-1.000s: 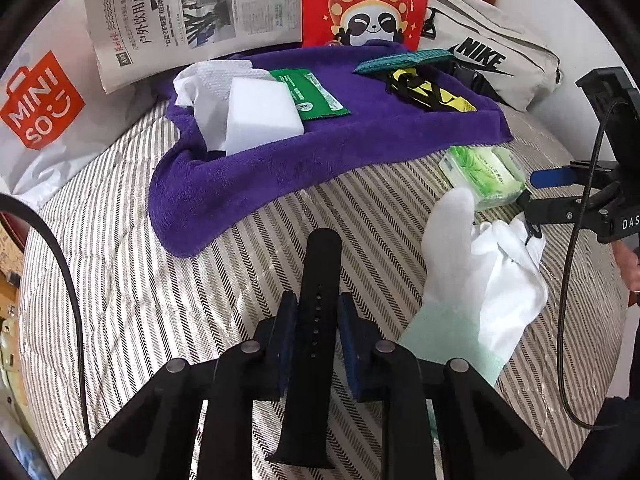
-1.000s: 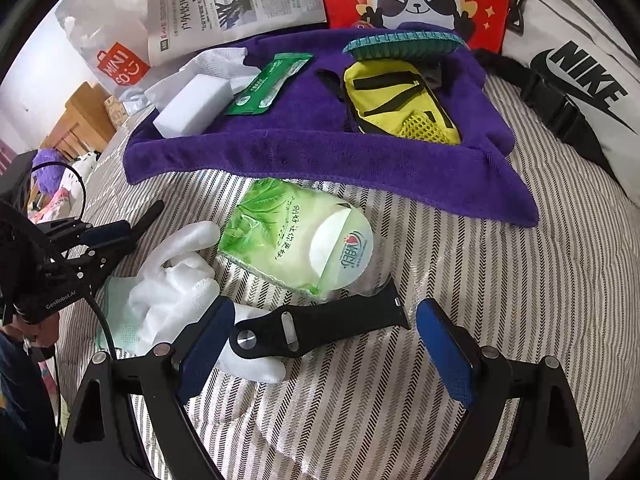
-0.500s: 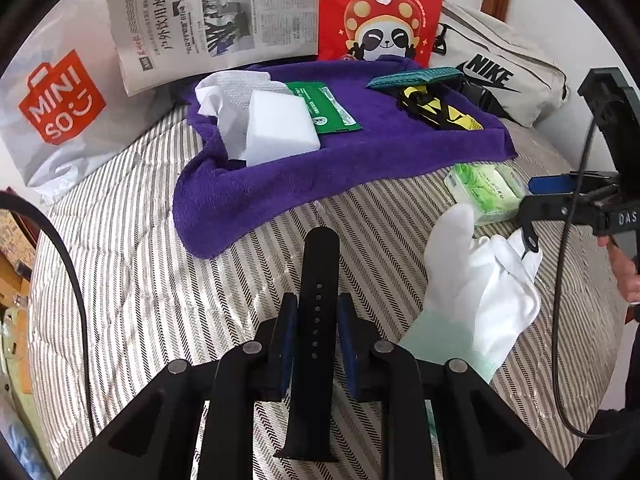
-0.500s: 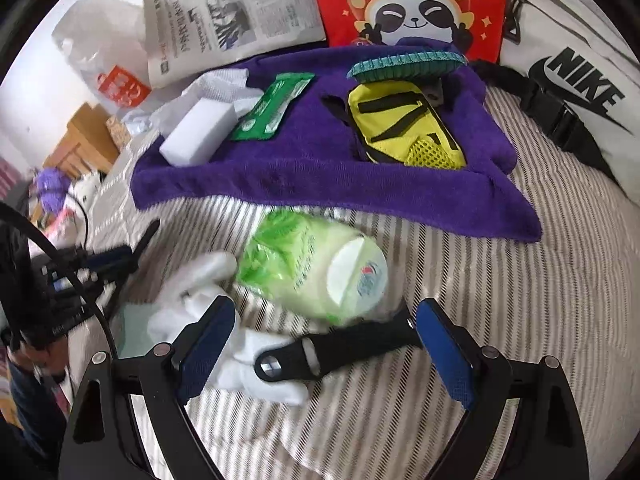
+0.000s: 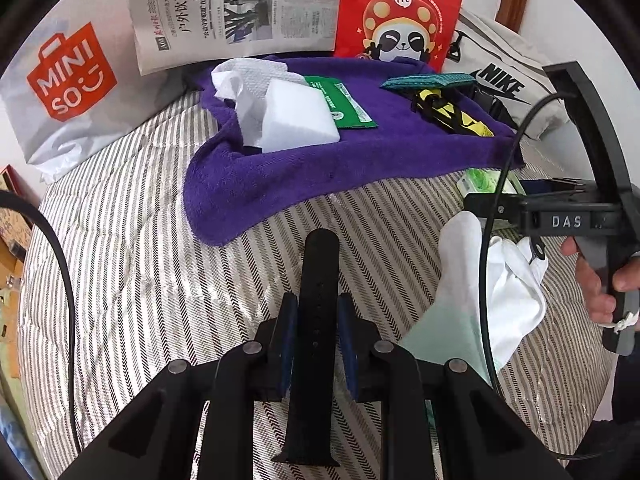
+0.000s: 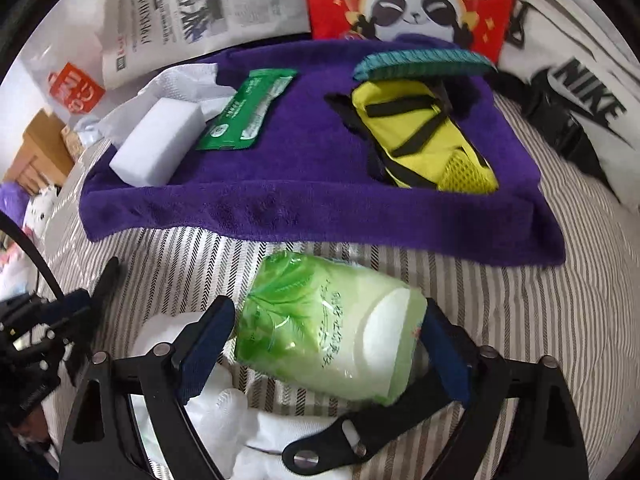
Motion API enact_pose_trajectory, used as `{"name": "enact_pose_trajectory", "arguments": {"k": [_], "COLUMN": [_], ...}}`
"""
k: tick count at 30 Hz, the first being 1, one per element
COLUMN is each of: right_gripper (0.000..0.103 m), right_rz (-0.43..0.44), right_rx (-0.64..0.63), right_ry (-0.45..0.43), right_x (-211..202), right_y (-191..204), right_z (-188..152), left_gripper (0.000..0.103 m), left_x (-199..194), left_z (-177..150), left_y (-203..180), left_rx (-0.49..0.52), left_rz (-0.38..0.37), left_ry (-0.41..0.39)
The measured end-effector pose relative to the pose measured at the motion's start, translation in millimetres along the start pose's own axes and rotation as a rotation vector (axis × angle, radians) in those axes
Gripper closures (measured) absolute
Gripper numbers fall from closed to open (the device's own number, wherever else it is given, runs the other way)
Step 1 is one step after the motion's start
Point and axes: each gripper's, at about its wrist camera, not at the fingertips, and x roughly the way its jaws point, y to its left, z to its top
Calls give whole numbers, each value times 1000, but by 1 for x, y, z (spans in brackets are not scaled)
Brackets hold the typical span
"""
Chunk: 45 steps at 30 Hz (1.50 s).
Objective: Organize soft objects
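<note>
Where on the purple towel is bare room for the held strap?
The purple towel is bare along its near edge and in the middle, between the green packet and yellow pouch. Its left corner is crowded by the white sponge and tissue.

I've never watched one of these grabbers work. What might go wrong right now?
The right gripper straddles the green tissue pack; closing could crush the soft pack or let it slip. A second black strap and the white glove lie just beneath and might snag. The left gripper pinches its watch strap mid-length, so it may swing.
</note>
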Motion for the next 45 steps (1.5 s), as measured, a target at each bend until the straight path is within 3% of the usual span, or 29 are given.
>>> {"name": "enact_pose_trajectory", "arguments": {"k": [7, 17, 18, 19, 28, 38, 40, 42, 45], "right_gripper": [27, 27, 27, 27, 27, 27, 27, 27, 27], "right_rz": [-10, 19, 20, 23, 48, 61, 62, 63, 70], "right_rx": [-35, -23, -26, -26, -44, -64, -61, -58, -54], "right_ry": [3, -66, -74, -79, -81, -64, -63, -59, -55], "right_x": [-9, -39, -42, -44, -44, -41, -40, -39, -36], "right_y": [-13, -33, -34, -35, -40, -35, -36, -36, -35], "right_z": [0, 8, 9, 11, 18, 9, 9, 9, 9], "left_gripper": [83, 84, 97, 99, 98, 72, 73, 83, 83], "left_x": [-1, -12, -13, -13, -2, 11, 10, 11, 11], "left_z": [2, 16, 18, 20, 21, 4, 4, 7, 11], "left_y": [3, 3, 3, 3, -2, -23, -25, -21, -16], "left_rx": [-19, -35, -37, -38, -22, 146, 160, 138, 116], "left_rz": [-12, -18, -17, -25, -17, -14, 1, -13, -27], "left_ry": [-8, -37, -39, -35, -7, 52, 51, 54, 54]}}
